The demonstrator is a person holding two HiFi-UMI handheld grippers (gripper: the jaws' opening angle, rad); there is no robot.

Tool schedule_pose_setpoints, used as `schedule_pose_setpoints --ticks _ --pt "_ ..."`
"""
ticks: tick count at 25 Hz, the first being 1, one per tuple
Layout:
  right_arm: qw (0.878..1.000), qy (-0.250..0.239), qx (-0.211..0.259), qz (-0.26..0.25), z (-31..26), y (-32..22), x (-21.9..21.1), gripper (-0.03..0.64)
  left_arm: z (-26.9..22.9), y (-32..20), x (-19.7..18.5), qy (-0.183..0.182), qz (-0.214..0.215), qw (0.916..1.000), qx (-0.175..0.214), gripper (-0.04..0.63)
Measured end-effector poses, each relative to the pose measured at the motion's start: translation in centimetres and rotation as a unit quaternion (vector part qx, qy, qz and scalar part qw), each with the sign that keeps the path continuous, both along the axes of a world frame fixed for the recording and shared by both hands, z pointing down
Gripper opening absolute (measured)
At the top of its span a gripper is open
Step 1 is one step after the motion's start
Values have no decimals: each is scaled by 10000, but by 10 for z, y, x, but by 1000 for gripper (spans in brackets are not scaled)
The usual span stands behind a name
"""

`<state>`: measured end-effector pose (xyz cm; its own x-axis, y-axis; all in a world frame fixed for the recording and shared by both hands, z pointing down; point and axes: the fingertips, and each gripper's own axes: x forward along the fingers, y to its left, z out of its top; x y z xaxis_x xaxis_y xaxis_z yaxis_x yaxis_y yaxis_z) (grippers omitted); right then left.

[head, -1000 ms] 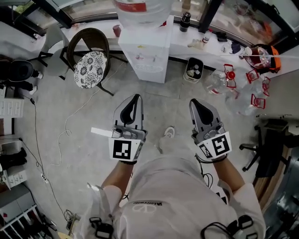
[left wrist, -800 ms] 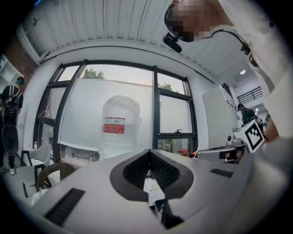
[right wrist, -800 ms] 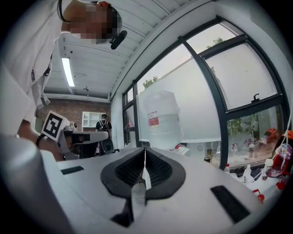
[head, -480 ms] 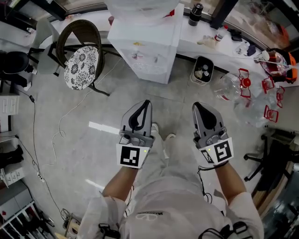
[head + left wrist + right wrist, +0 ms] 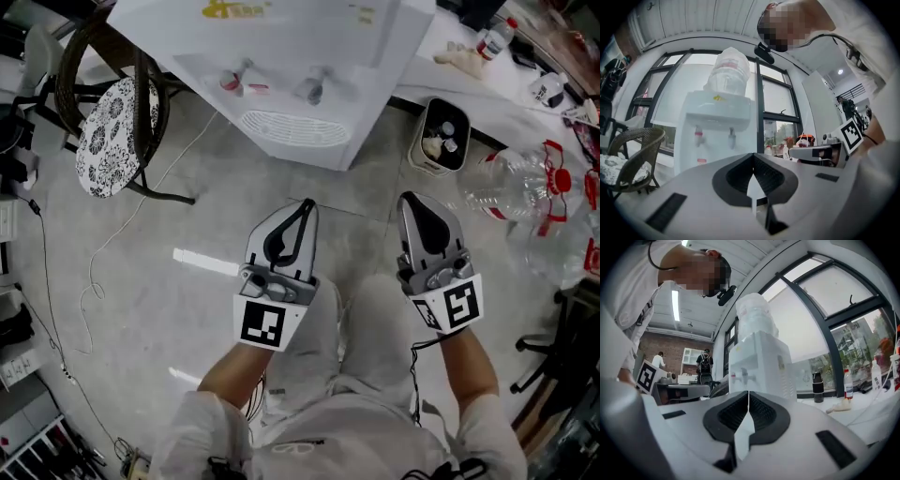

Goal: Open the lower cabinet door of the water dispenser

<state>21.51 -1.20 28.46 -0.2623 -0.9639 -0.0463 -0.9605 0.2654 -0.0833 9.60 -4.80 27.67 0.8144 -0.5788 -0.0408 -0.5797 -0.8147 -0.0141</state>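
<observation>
Chair [image 5: 112,131] upper left, clear of my path.

Left tongs [image 5: 306,208], lower centre-left, point up-frame at the dispenser. Jaws are fully together with nothing in them.

Dispenser [image 5: 300,84] is top centre, with the taps [image 5: 236,82] and drip grille [image 5: 298,127] facing me. The door sits below the grille. In the head view it's foreshortened out of sight. In both gripper views the tongs' own body covers the lower cabinet. So I can't tell where the handle or free edge is, or confirm it's shut.

Right tongs [image 5: 417,202], right of centre, are level with the left pair. They're also closed tight and empty.

Bin [image 5: 439,139] and an empty bottle [image 5: 511,183] are on the floor right of the dispenser. The bin is just beside it and the bottle is further out.

Step, my read: approach. Both tongs are well short of the dispenser front, with bare floor between. Nothing is touched and the door isn't worked yet.

Next move, as I judge it:
- Get low enough to see the door and find the handle or free edge.
- Pick one pair of tongs and open it before closing in.
- Clamp the handle or edge and pull out along the hinge arc.
- If there's only a recess, a closed tip hooked in may do.
- Mind the bin if the door swings right.
</observation>
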Motion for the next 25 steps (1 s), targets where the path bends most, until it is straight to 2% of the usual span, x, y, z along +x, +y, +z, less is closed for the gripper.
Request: schedule_pose_setpoints --ticks 4,9,19,22,25 --pt "10000 -5 -51 -70 73 -21 -1 17 69 -21 8 -38 57 10000 58 3" --pt "9999 -28 -112 -122 129 -43 -9 17 126 -42 18 -118 119 9997 175 3" --pt "9993 -26 -94 -352 200 -70 -9 18 189 -62 43 0 308 9991 305 3" --pt "9994 -141 -123 -276 217 -78 -4 18 205 -64 52 -59 392 9985 379 3" --pt "9997 -49 -151 -184 232 -85 -1 18 219 -66 59 -90 435 9983 388 3"
